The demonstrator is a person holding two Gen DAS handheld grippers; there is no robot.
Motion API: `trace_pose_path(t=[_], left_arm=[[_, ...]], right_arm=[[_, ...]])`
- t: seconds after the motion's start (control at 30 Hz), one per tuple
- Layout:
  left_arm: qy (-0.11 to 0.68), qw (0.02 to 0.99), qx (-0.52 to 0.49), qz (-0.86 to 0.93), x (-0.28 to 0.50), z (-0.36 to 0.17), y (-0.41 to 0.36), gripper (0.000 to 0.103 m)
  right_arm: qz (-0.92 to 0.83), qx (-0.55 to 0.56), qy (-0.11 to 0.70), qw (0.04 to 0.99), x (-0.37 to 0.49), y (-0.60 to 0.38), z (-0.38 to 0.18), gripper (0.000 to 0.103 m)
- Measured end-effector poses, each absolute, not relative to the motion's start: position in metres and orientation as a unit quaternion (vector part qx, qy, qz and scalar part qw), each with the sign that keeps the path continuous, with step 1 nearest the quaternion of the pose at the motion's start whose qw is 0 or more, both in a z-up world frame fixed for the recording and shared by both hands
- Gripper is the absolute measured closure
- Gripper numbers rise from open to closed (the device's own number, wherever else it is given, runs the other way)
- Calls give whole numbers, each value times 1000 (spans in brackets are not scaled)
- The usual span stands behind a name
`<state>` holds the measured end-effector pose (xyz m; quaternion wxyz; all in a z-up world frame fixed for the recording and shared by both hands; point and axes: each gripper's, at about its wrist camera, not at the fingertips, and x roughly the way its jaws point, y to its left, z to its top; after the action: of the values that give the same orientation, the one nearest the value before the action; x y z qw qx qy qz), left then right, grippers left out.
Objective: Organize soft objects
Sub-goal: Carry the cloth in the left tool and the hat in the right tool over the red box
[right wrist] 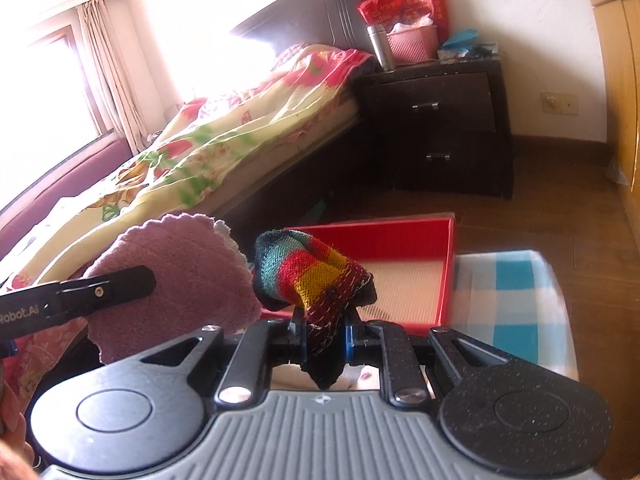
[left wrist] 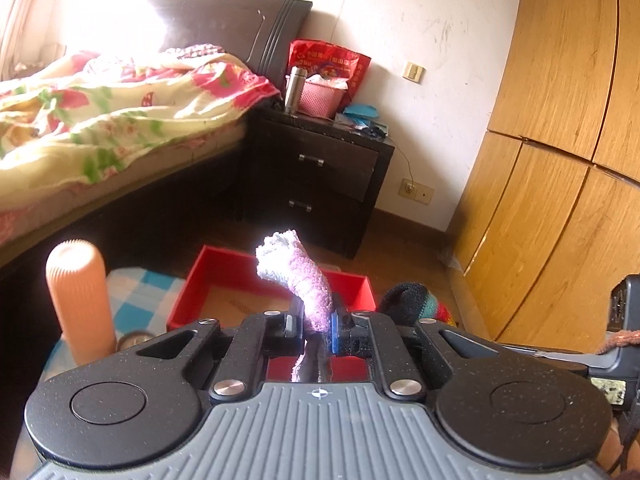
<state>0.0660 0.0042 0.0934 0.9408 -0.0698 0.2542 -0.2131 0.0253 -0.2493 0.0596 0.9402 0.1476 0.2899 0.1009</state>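
Left tongs (left wrist: 316, 326) clamped on fuzzy pink-and-white sock (left wrist: 298, 276), long axis running up and away from the fingers, white end topmost, curling left. Right tongs (right wrist: 326, 330) clamped on striped multicolour knitted sock (right wrist: 310, 276), bunched, bulk standing above the fingers, tail hanging below between them. Both socks held in the air, near side of open red cardboard box (right wrist: 400, 236) with pale inside, box sitting on blue-and-white checked cloth (right wrist: 516, 300) over counter. Ribbed orange cylinder (left wrist: 78, 300) upright, left of box.
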Motion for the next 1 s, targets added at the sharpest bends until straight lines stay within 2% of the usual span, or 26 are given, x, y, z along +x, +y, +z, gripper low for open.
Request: trace_pose_path(t=[0.73, 1.0], left_arm=[[271, 940, -59, -198, 141, 78, -18, 94], [297, 937, -51, -180, 166, 56, -21, 93]], right_arm=[[69, 127, 294, 945, 98, -255, 52, 103], [59, 115, 322, 938, 129, -254, 30, 103]])
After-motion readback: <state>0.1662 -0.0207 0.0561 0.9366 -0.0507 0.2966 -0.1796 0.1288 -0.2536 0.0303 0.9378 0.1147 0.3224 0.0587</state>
